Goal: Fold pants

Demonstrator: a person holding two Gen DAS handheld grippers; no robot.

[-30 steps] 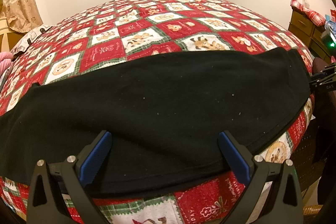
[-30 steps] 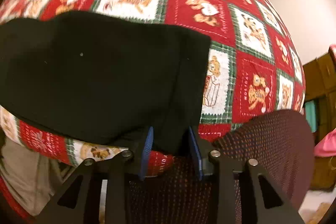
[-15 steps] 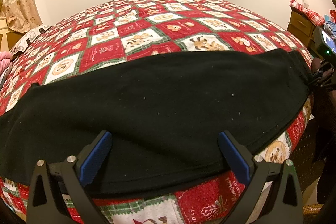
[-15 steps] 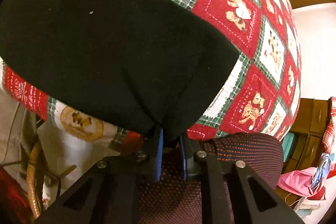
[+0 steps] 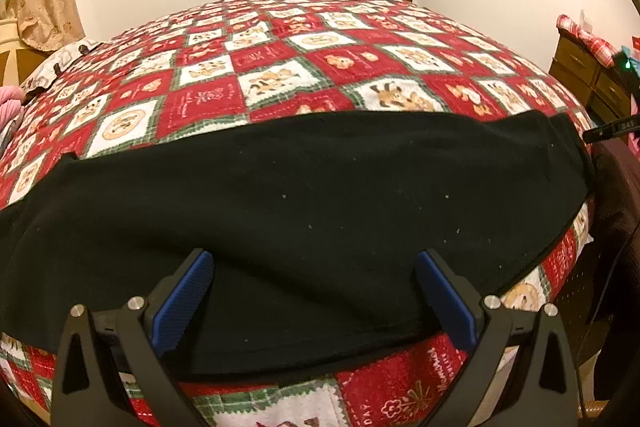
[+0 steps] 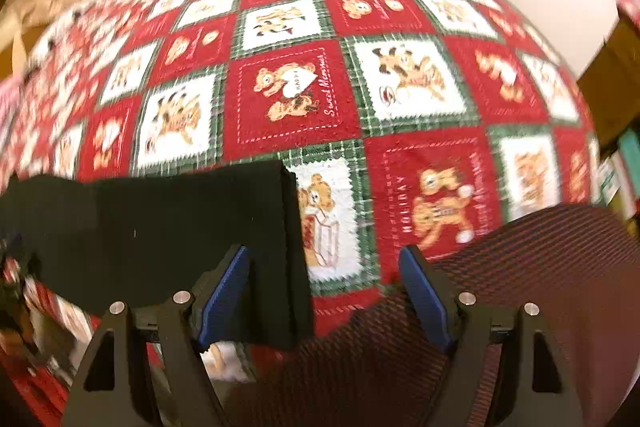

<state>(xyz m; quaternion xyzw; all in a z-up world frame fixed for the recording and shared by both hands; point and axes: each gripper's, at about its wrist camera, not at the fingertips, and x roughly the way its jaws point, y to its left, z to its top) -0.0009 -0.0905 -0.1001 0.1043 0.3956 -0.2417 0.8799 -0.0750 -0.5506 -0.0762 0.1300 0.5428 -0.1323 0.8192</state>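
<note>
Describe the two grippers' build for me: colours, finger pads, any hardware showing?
Both match. The left gripper and right gripper have matte black angular frames with triangular cut-outs, silver round screw heads on top, and two fingers faced with ribbed blue pads. No cables, markings or sleeves show.

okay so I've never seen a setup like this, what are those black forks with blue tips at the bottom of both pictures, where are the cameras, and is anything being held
Those forks are hand-held grippers, one in each of a person's hands; no robot arm. Each carries a camera looking forward along its two fingers, so one picture comes from the left gripper and one from the right gripper. The blue parts are the finger pads. Black pants lie spread along the near edge of a bed with a red, white and green teddy-bear quilt. Both grippers are open and hold nothing: the left hangs over the middle of the pants, the right at their end.
</note>
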